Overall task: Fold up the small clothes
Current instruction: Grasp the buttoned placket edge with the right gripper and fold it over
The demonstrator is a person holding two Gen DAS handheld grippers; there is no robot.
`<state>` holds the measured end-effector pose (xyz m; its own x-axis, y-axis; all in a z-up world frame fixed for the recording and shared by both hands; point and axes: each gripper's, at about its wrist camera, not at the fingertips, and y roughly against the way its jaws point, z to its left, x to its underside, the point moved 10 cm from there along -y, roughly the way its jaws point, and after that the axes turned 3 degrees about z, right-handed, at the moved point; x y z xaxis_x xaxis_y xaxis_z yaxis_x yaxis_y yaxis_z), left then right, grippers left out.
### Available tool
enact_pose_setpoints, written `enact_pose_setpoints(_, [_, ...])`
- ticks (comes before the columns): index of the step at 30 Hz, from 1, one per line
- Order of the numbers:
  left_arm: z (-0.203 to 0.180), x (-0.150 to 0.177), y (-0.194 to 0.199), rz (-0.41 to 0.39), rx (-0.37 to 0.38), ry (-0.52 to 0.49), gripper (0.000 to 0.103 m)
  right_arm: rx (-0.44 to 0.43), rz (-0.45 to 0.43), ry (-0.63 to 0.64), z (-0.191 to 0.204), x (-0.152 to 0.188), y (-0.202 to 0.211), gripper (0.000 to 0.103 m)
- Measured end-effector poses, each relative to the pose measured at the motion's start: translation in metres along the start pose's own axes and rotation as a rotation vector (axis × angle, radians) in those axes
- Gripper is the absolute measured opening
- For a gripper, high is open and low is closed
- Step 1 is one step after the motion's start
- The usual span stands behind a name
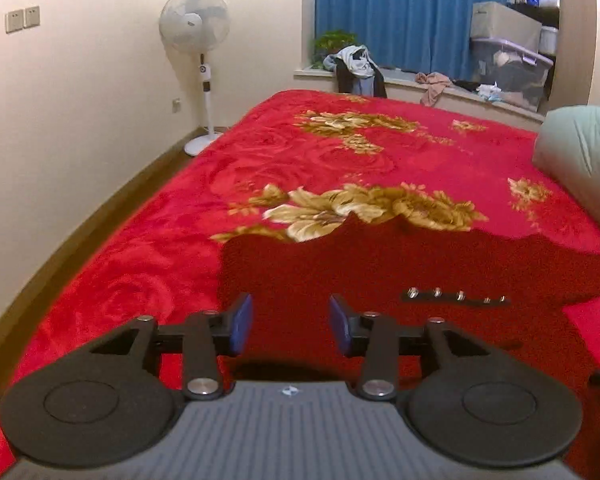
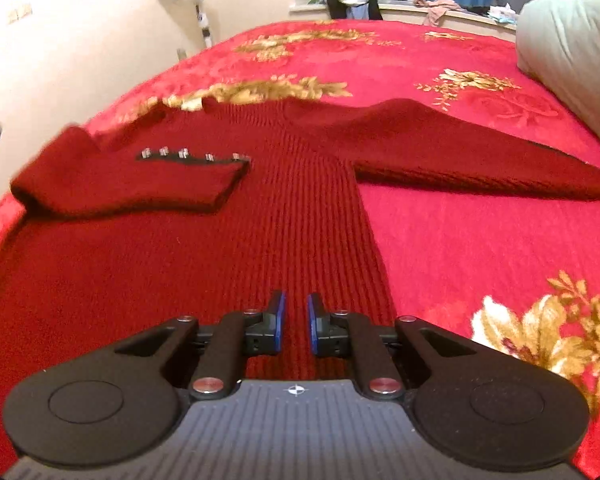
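Knitted dark red sweater (image 2: 204,248) lies flat on the bed (image 2: 440,232), its unfolded sleeve (image 2: 480,152) stretching toward 2 o'clock from the right tongs (image 2: 296,320), which are nearly shut and empty. Left tongs (image 1: 291,322) are half open, empty.

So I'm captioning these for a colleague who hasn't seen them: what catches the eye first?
A dark red knit sweater lies flat on a bright red floral blanket, one sleeve folded across its body with a row of metal buttons along the cuff. Behind the bed, a white standing fan stands beside blue curtains.
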<state>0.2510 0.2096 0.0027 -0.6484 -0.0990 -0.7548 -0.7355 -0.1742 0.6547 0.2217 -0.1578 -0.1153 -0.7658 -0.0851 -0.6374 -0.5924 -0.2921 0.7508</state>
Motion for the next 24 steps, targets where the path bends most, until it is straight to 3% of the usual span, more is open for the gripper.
enact_pose_setpoints(3, [0.011, 0.016, 0.011, -0.054, -0.005, 0.025, 0.065, -0.054, -0.048, -0.013, 0.006, -0.008, 0.01, 0.014])
enact_pose_setpoints(4, [0.015, 0.024, 0.009, -0.076, -0.022, 0.039, 0.065, -0.07, -0.063, -0.012, 0.01, -0.011, 0.014, 0.016])
enact_pose_setpoints(7, [0.028, 0.043, -0.024, 0.008, -0.153, 0.025, 0.063, -0.117, -0.11, -0.042, 0.021, -0.023, 0.024, 0.037])
enact_pose_setpoints(10, [0.036, 0.032, -0.031, -0.043, -0.16, 0.045, 0.063, -0.142, -0.126, -0.126, 0.03, -0.041, 0.016, 0.04])
enact_pose_setpoints(12, [0.048, 0.031, -0.03, -0.047, -0.174, 0.09, 0.063, -0.161, -0.1, -0.194, 0.036, -0.051, -0.002, 0.04])
enact_pose_setpoints(15, [0.056, 0.029, -0.034, -0.027, -0.13, 0.174, 0.063, -0.147, -0.052, -0.257, 0.046, -0.064, -0.037, 0.04])
enact_pose_setpoints(20, [0.06, 0.021, -0.037, -0.022, -0.127, 0.175, 0.063, -0.087, 0.036, -0.333, 0.057, -0.069, -0.091, 0.039])
enact_pose_setpoints(21, [0.062, 0.019, -0.038, -0.025, -0.124, 0.182, 0.063, -0.063, 0.052, -0.332, 0.059, -0.068, -0.099, 0.037])
enact_pose_setpoints(24, [0.074, 0.014, -0.039, -0.031, -0.127, 0.213, 0.063, 0.017, 0.032, -0.292, 0.065, -0.075, -0.108, 0.016])
